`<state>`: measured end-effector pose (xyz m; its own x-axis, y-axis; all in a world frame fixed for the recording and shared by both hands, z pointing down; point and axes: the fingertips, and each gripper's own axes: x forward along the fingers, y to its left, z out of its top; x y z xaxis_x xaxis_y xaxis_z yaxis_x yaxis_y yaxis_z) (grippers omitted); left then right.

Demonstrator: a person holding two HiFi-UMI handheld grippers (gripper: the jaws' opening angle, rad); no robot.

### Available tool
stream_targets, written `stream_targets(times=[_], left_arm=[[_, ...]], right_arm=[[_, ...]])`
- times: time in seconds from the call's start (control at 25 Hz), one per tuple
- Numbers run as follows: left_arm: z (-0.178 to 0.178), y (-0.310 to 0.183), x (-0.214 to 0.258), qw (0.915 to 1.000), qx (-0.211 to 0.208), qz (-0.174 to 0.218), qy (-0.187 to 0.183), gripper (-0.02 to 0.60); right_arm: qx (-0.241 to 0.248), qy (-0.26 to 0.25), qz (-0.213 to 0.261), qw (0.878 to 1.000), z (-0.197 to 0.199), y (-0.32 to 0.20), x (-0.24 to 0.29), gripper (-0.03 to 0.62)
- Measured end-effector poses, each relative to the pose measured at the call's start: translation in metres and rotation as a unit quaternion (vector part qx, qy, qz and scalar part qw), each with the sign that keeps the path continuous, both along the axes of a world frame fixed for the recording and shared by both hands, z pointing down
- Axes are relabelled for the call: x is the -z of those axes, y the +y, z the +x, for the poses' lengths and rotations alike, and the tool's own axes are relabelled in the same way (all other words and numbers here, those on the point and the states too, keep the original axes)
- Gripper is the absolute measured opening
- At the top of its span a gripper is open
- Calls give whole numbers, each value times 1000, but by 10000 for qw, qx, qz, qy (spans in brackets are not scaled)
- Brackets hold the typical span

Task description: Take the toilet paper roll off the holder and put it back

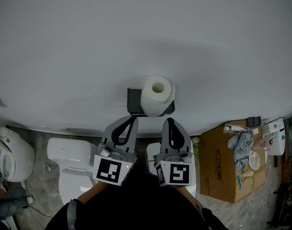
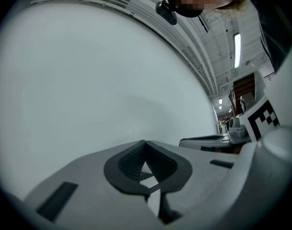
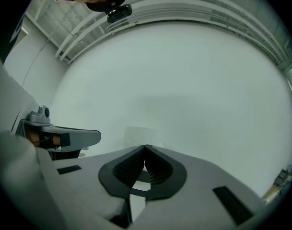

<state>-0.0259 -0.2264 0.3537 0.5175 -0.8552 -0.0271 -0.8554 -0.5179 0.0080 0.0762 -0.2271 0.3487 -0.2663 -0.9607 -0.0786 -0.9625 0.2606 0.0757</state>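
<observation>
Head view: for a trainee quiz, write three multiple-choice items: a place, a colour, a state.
1. The toilet paper roll is: A on its holder; B on the floor; C on a box.
2. The holder is: A white; B dark grey; C red.
3. The right gripper's jaws are: A wide apart; B shut, empty; C gripping the roll.
Answers: A, it sits on the holder; B, dark beside the white roll; B, they meet with nothing between.
</observation>
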Motion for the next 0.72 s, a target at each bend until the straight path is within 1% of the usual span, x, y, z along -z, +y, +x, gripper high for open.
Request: stream_targets(times=[0.52,0.72], left_arm=[[3,-2,-2,10000,-51,-11,-27,6],[4,-6,-2,10000,-74,-13,-38,6]], right_arm=[[39,-165,-19,9999,2,-5,1,23],[120,-38,23,9999,0,-10,2,23]])
